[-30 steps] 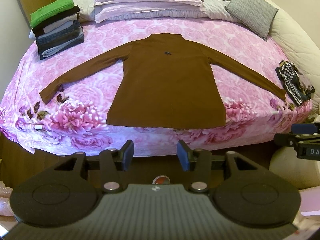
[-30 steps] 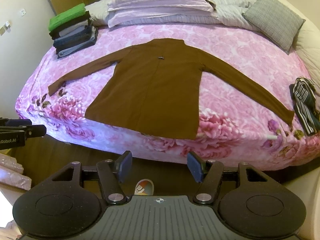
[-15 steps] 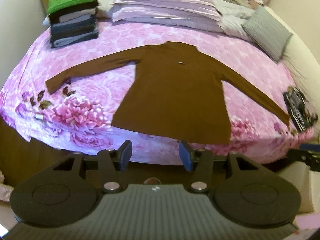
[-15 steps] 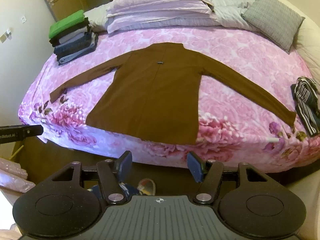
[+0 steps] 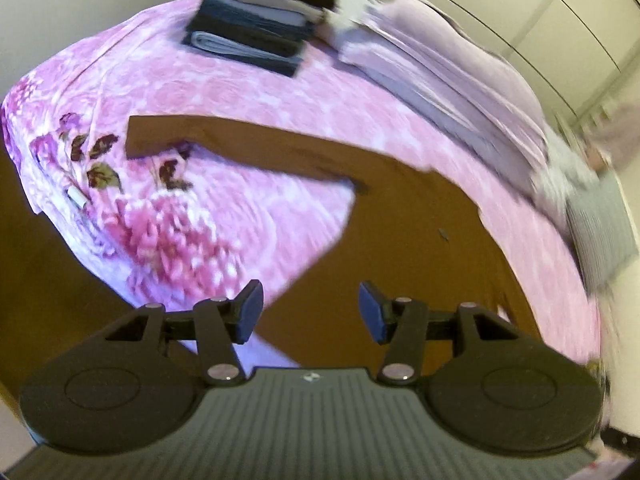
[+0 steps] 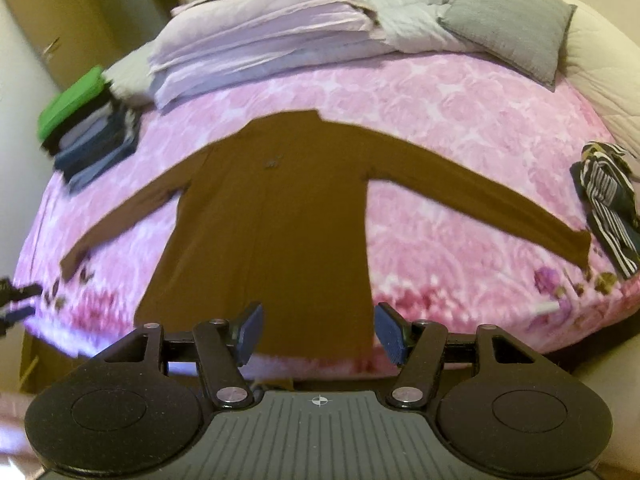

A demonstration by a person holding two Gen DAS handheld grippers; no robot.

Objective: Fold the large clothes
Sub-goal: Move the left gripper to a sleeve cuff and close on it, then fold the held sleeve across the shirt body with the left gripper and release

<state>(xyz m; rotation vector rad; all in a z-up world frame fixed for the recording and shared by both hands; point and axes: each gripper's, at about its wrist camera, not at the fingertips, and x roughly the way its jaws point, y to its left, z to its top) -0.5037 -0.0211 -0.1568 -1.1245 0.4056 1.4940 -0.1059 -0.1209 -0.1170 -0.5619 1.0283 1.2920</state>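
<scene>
left tongs (image 5: 311,312): open about half way, nothing between the blue pads. The jaws have just been opening a little. They hang over the bed edge, near the shirt's bottom left corner.
left sleeve (image 5: 240,148): lies flat on the pink bed (image 5: 224,92) and points out to the left. Its cuff ends close to the bed's edge.
stack (image 6: 92,136): folded clothes with a green one on top, at the far left corner, well apart from the shirt.
shirt (image 6: 276,216): brown, spread flat in the middle of the bed. The neck points to the pillows (image 6: 260,48) and the hem is at the near edge. Its long way runs from hem to neck, and the sleeves stick out to both sides.
right tongs (image 6: 319,334): open wide, holding nothing. They hang just over the hem, not touching it.
right sleeve (image 6: 480,200): points out to the right. Its cuff stops just beside a striped cloth (image 6: 608,200).
what could go wrong, left: the tongs may pinch the bed cover along with the shirt, because both are thin and lie flat together.
what could go wrong, hem: the hem sits at the bed's edge, so a pull toward us may drag the shirt off.
what could go wrong, right: the striped cloth may get caught when that sleeve is folded in.
what could go wrong, both: if one side lifts first, the fold may come out crooked.
</scene>
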